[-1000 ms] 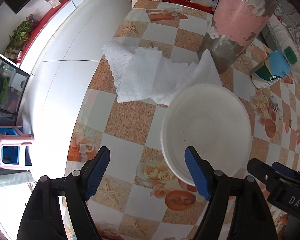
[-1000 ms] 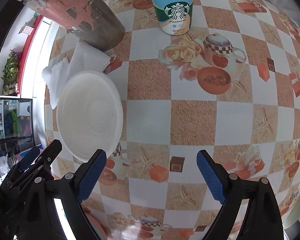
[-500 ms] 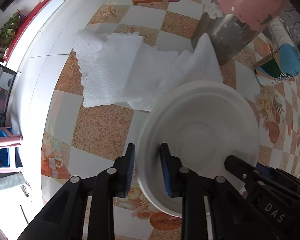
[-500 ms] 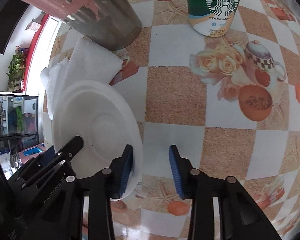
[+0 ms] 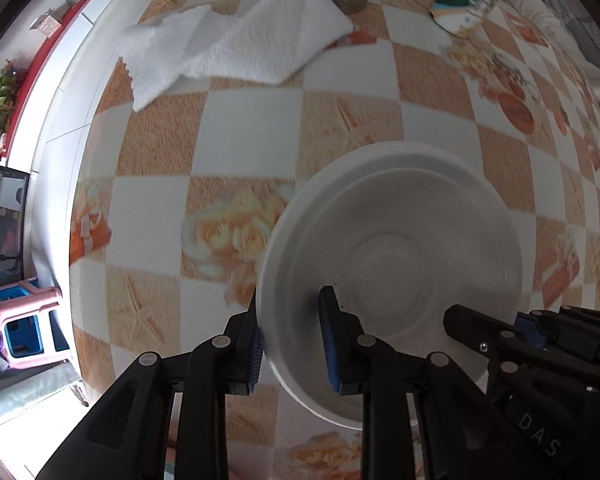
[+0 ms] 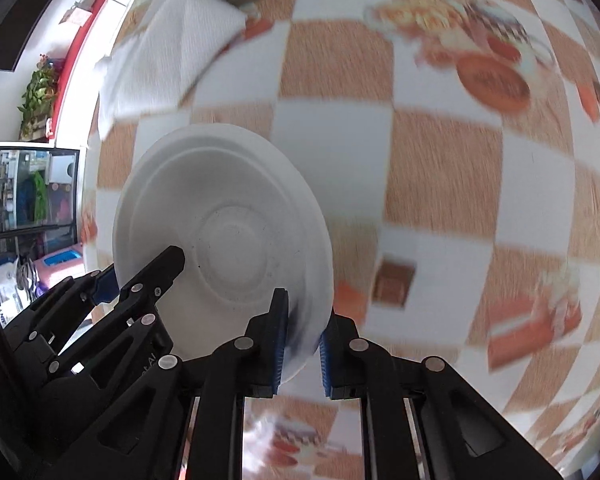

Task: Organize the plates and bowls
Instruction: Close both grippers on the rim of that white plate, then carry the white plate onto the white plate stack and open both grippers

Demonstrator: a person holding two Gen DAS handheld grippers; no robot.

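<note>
Starting at the left, the left gripper (image 5: pixel 290 344) is now clamping the near-left rim of the white bowl (image 5: pixel 392 264), one pad outside the wall and one inside; a second ago its jaws were standing wide apart in front of the bowl. Further right, the right gripper (image 6: pixel 302 346) is doing the same on the opposite rim, pinching the bowl's edge between its blue pads (image 6: pixel 279 344), where a second ago it was open too. The bowl is being held between the two grippers, apparently raised above the checked surface (image 5: pixel 244 120), and it is now sitting clear of the white towel (image 5: pixel 236 40) it was lying against. The blur in the right wrist view suggests that it is being carried. The grasp seems done; transport to wherever the dishes are stacking is likely underway.
</note>
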